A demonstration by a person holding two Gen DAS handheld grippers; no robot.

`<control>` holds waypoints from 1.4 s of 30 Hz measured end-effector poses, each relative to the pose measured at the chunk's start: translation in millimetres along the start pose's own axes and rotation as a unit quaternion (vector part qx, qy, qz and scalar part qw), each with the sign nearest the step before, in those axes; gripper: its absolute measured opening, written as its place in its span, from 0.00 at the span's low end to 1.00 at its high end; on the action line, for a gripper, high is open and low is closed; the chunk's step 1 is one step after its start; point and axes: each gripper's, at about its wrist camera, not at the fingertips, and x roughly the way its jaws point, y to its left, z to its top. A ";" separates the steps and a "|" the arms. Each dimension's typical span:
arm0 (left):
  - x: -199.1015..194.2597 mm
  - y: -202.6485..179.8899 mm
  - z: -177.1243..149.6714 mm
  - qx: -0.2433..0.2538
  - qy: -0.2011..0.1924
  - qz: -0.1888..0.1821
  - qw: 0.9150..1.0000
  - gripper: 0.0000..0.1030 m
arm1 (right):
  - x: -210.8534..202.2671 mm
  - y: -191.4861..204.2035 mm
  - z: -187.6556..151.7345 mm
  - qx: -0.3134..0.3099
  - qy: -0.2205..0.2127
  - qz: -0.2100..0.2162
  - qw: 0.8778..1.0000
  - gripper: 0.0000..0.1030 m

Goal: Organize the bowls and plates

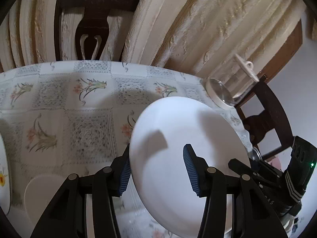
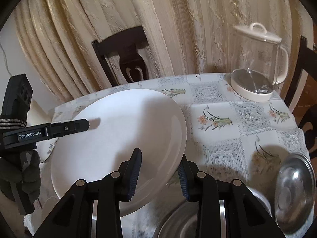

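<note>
Both my grippers had the same white plate, one on each side of its rim, plate lifted off the table and tilted. My left gripper pinched the rim: one blue pad under the plate edge, the other pad on the top face. My right gripper clamped the opposite rim the same way, one pad on the upper face, the other below the edge. In the right wrist view the left gripper's finger reached in across the far-left side of the plate, with a gloved hand on its handle. Beyond the plate, ahead and to the right of my right gripper, a glass jug with a white lid stood on the floral tablecloth. Just right of that gripper, a steel plate; directly below it, a steel bowl, partly hidden. At the far-left edge of the left wrist view, a floral-print plate lay on the table, and a small white disc sat just left of my left gripper.
</note>
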 end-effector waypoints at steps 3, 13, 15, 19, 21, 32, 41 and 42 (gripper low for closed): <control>-17.0 -5.1 -13.7 0.003 -0.005 -0.004 1.000 0.49 | -16.8 6.3 -9.7 0.001 -0.007 0.006 1.000 0.37; -81.9 -5.8 -82.2 0.001 -0.025 -0.019 0.999 0.49 | -64.9 32.4 -57.1 -0.005 -0.022 0.036 0.999 0.37; -91.6 -2.8 -97.6 -0.002 -0.026 -0.018 1.000 0.49 | -71.1 39.6 -69.4 -0.007 -0.021 0.044 0.999 0.37; -110.6 4.0 -130.4 -0.007 -0.029 -0.010 0.999 0.49 | -77.3 51.7 -89.5 -0.011 -0.015 0.058 0.998 0.37; -118.4 8.7 -145.2 -0.012 -0.031 -0.006 0.999 0.49 | -77.8 58.3 -101.7 -0.013 -0.009 0.066 0.998 0.37; -138.6 40.0 -210.2 -0.045 -0.023 0.012 0.999 0.49 | -63.1 84.0 -141.6 -0.017 0.033 0.092 0.995 0.37; -140.9 68.8 -238.8 -0.077 -0.016 0.025 0.997 0.49 | -50.4 102.0 -157.3 -0.026 0.058 0.104 0.993 0.37; -140.7 71.1 -241.5 -0.080 -0.015 0.025 0.996 0.49 | -48.8 102.5 -158.7 -0.026 0.062 0.104 0.992 0.37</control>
